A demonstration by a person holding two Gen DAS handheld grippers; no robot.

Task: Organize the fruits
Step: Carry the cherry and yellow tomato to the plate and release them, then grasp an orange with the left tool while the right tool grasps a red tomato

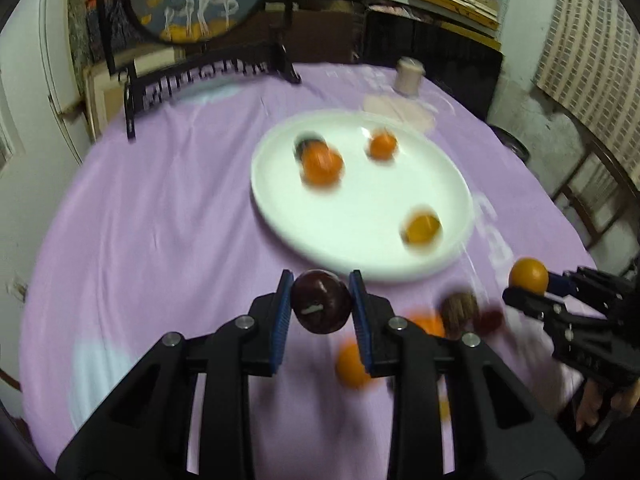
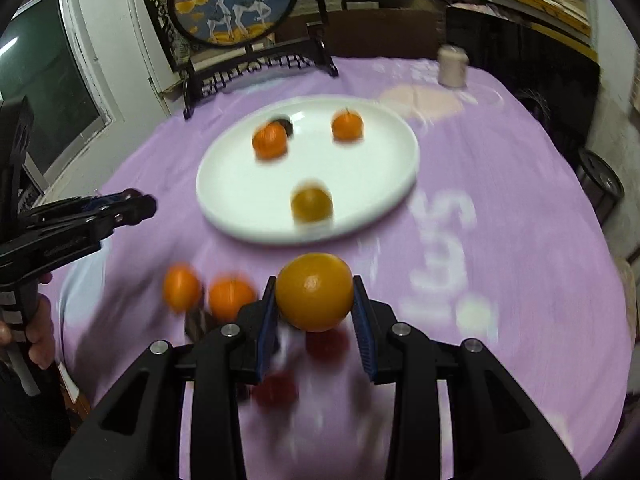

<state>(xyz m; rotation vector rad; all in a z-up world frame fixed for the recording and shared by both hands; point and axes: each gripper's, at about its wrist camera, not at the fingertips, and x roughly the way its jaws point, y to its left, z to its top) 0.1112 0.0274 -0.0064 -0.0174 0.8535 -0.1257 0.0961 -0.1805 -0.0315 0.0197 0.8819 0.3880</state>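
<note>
Both claws are loaded and carrying fruit toward the white plate (image 1: pixel 280 200); judged from this, the transfer step is in hand.

The left claw (image 1: pixel 320 304) is closed around a dark red plum (image 1: pixel 321 302), both blue pads touching its sides. The right claw (image 2: pixel 314 300) is closed around a yellow-orange orange (image 2: pixel 315 291) in the same manner. Both fruits are held clear of the purple tabletop (image 1: pixel 160 220), short of the plate's 6 o'clock rim.

The plate already carries three orange fruits and one dark fruit, at roughly 10, 12 and 5 o'clock; its centre and 7 o'clock sector are bare.

The next move calls for each claw to advance over the rim, lower, and open over a bare sector, so that the released fruit does not strike or roll into those present.

Loose tangerines (image 2: pixel 182 286), small red fruits and a brownish item lie on the tabletop below the claws. A framed deer panel (image 2: pixel 236 0) and a pale jar (image 2: pixel 452 66) stand at the far edge, well apart from the path.
</note>
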